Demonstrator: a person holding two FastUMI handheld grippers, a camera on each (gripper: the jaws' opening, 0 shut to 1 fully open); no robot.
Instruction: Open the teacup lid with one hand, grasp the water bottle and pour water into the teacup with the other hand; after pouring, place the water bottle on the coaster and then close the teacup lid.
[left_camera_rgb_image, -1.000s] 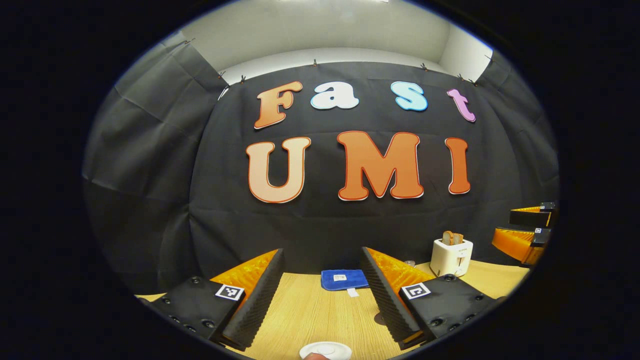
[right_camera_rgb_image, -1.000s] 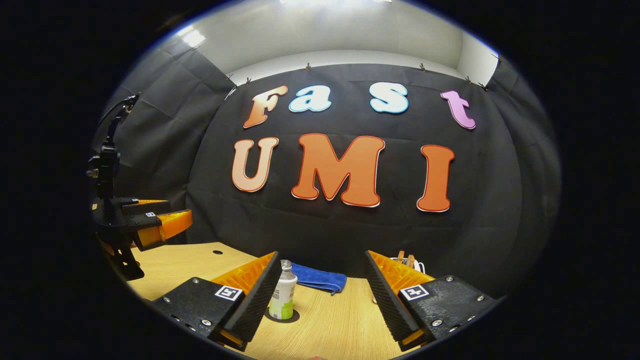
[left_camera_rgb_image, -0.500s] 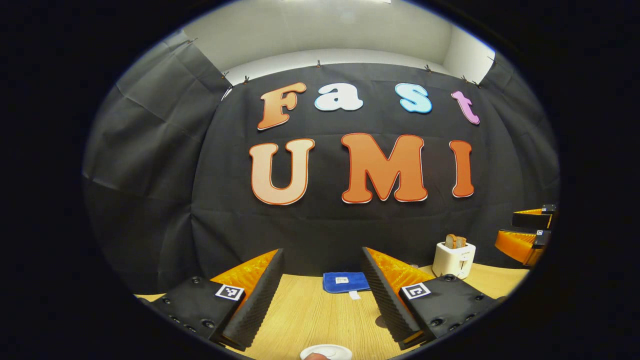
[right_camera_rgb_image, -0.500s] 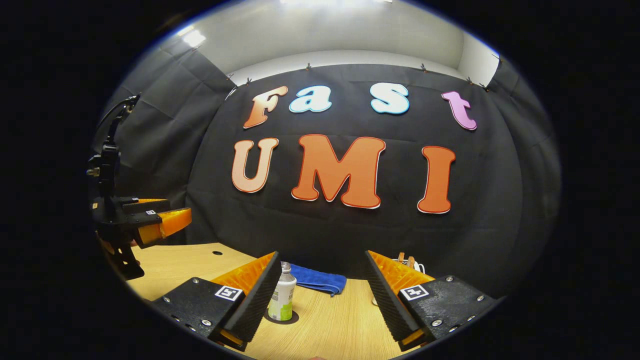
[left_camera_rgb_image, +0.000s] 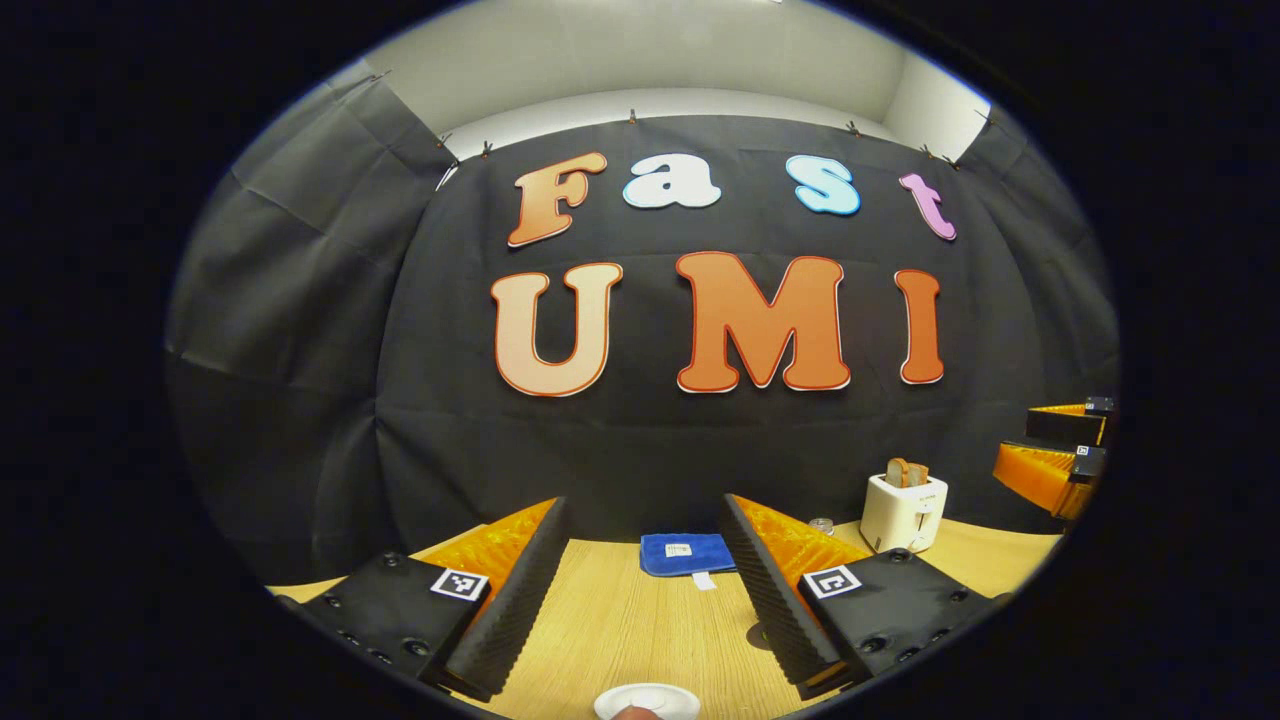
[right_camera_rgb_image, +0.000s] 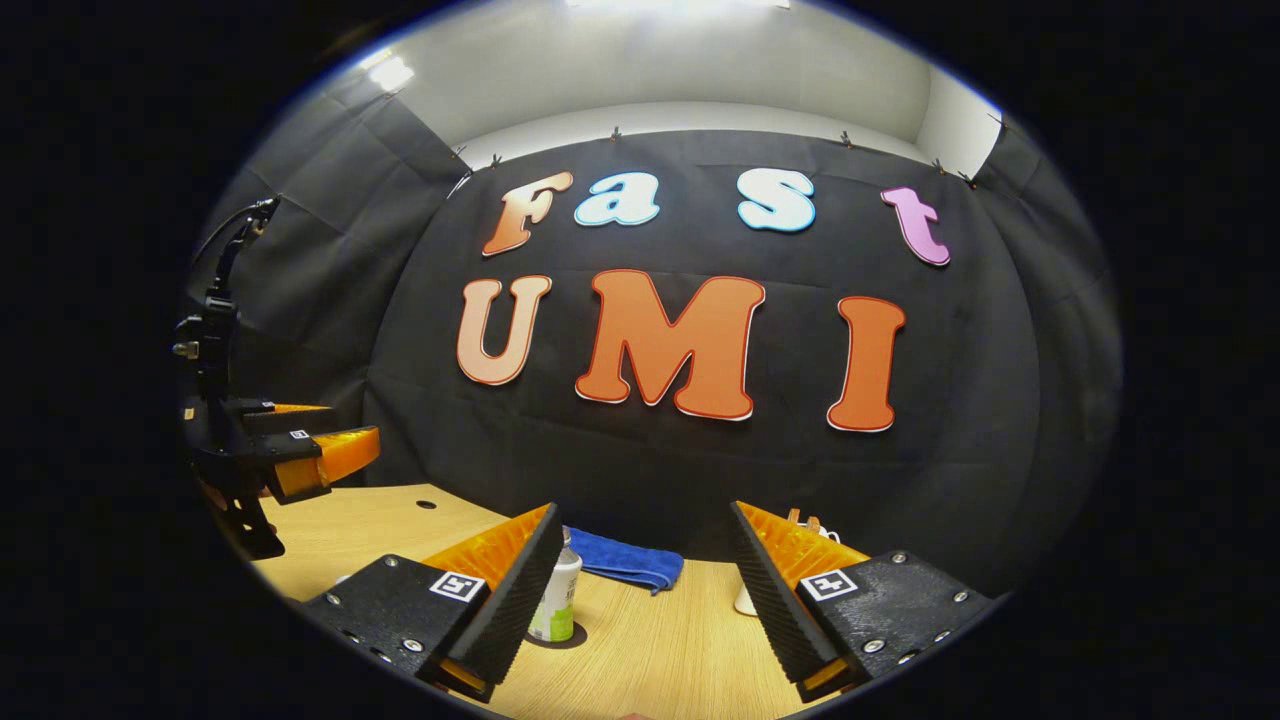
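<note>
Now both grippers hang above the wooden table (left_camera_rgb_image: 620, 630) with fingers wide apart, holding nothing — the left gripper (left_camera_rgb_image: 640, 590) has the white teacup lid (left_camera_rgb_image: 647, 702) just below its fingers. Beside the right gripper (right_camera_rgb_image: 645, 590), the water bottle (right_camera_rgb_image: 556, 598) stands upright on a dark coaster (right_camera_rgb_image: 575, 637) — partly behind its left finger, near a blue cloth (right_camera_rgb_image: 625, 560).

Left gripper (left_camera_rgb_image: 640, 590) level and forward-facing, jaws spread wide, nothing between the black ribbed pads (left_camera_rgb_image: 510, 610). Right gripper (right_camera_rgb_image: 645, 590) likewise level, jaws wide apart, gripping nothing. Seen from the right gripper view, left gripper (right_camera_rgb_image: 300, 450) hanging off to the side, orange fingers pointing inward, raised above the surface, hand behind it barely visible.
</note>
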